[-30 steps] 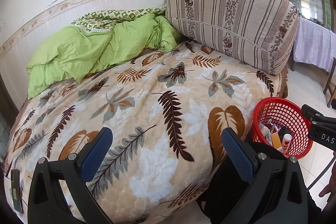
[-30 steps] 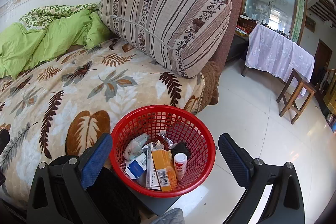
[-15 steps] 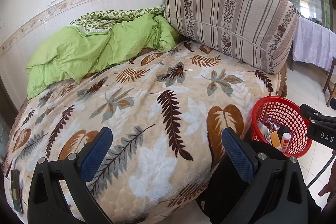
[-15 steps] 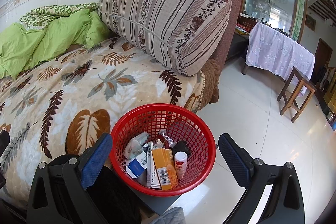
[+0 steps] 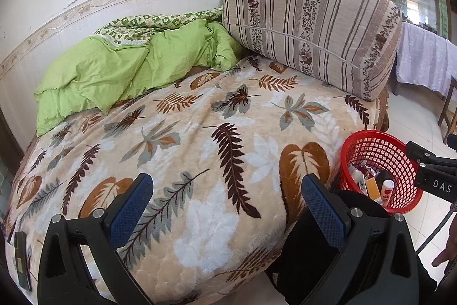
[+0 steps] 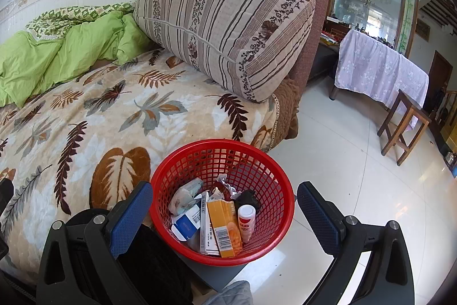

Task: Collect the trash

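One leaf-patterned blanket (image 5: pixel 200 139) is filling the middle of the left wrist view, with one green quilt (image 5: pixel 114 73) lying upper left and one striped bolster (image 5: pixel 311 30) leaning upper right. One red basket (image 6: pixel 274 230) is sitting low in the centre of the right wrist view, between the fingers of the right gripper (image 6: pixel 224 207), holding an orange box (image 6: pixel 225 230), a white bottle (image 6: pixel 246 222) and other trash. Both the right and the left gripper (image 5: pixel 227 205) are gaping wide, gripping nothing.
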`<state>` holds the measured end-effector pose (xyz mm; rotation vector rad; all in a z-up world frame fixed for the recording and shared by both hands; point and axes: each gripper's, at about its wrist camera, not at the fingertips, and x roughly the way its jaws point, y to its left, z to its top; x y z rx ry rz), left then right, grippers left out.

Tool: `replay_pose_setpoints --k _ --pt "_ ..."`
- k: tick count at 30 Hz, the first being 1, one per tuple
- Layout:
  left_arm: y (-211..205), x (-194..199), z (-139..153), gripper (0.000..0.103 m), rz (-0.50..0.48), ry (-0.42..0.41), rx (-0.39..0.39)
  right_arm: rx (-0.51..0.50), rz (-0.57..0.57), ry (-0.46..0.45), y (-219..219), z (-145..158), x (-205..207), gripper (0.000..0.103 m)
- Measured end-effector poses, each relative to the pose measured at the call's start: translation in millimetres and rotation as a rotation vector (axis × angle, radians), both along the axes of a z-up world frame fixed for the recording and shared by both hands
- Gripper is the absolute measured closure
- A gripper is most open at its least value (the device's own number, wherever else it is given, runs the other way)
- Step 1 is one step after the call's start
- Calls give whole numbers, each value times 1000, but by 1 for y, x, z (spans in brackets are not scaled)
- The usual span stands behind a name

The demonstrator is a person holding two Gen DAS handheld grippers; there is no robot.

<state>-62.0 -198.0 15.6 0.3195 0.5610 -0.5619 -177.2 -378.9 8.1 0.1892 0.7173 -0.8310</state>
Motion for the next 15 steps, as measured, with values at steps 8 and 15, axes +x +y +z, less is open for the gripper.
replay_pose_setpoints --k 8,15 --pt "0 0 0 0 1 -1 1 2 1 1 0 0 0 2" --pt "0 -1 0 0 -2 -1 1 3 1 2 0 0 0 2"
